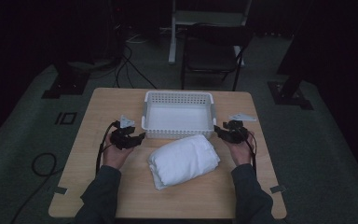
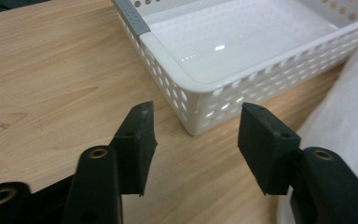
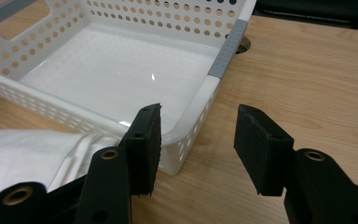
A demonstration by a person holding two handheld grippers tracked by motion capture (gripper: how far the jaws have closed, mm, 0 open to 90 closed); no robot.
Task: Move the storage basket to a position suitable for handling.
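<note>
Table (image 1: 121,186) – matt wood grain. Basket (image 2: 200,88) – glossy white perforated plastic. Folded towel (image 1: 184,160) – soft white cloth. Gripper pads (image 3: 261,144) – black, ribbed, matt.

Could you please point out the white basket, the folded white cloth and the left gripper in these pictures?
white basket (image 1: 178,97): high view, far rim.
folded white cloth (image 1: 184,159): high view, middle of its top.
left gripper (image 2: 196,135): left gripper view, midway between its open fingertips.
</note>
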